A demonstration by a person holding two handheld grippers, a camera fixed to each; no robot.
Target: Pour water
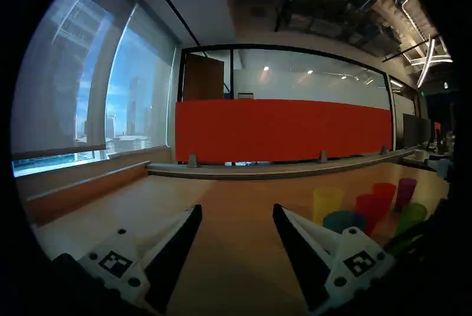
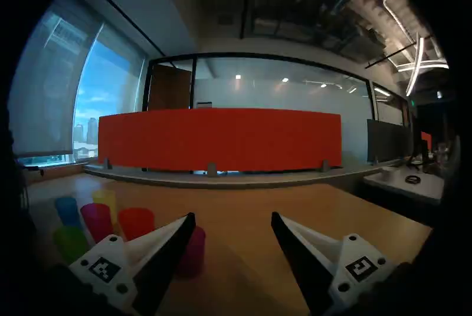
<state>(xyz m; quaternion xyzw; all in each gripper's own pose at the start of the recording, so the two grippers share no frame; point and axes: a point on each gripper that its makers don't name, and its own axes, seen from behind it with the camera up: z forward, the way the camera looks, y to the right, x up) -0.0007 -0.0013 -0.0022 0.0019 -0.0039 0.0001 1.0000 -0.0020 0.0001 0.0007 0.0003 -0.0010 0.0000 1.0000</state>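
The left tongs hang spread wide above a bare stretch of wooden tabletop, with nothing between the 2 fingers. Each finger carries a black-and-white square coded marker; it is a pattern, not lettering.

In the left gripper view, 6 coloured plastic cups stand upright in a loose cluster on the tabletop, off to the right of the tongs and beyond their tips. They are a yellow cup, a teal cup just in front of it, 2 red cups, a purple cup and a green cup. Whether any of them holds water cannot be told.

The right tongs are spread just as wide and grip nothing. In the right gripper view the same cluster sits to the left. The purple cup is nearest, partly hidden behind the left finger. The red, pink, green, blue and yellow ones stand farther out.

A red divider screen runs along the far edge of the tabletop, with a glass wall behind it. A tall window on the left shows city towers. A dark monitor stands on a neighbouring desk.
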